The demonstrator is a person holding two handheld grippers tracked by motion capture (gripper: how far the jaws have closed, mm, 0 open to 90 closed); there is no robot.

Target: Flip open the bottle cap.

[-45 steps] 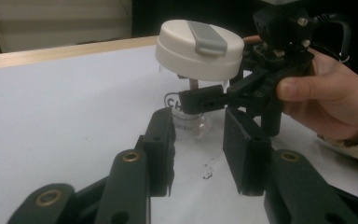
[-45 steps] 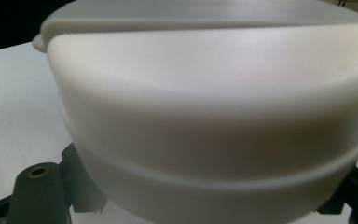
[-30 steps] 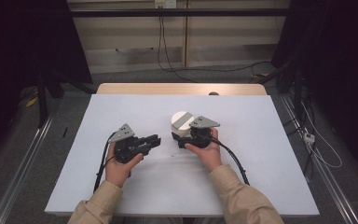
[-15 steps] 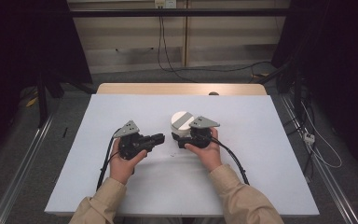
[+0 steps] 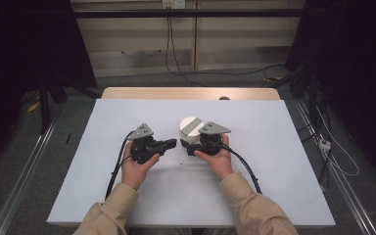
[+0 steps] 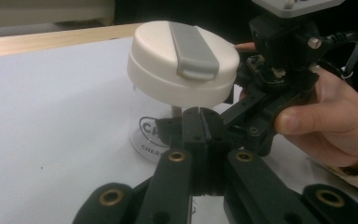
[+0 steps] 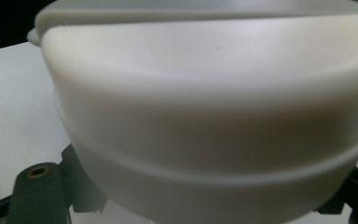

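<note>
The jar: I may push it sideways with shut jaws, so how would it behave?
The jar looks clear and empty, so probably light and quick to slide on the smooth table. Its wide white lid overhangs the narrower body, so a high push may tip it; push low. The clear wall may be slippery, perhaps fragile.

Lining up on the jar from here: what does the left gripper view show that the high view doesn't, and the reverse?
Left gripper view: the clear jar body with dark printed lettering under its lid.
High view: beige sleeves, the whole white table, black trailing cables.
Both: the cream round lid with its grey flip tab, the right gripper against the jar, and the left gripper, whose jaws have just closed on nothing.
</note>
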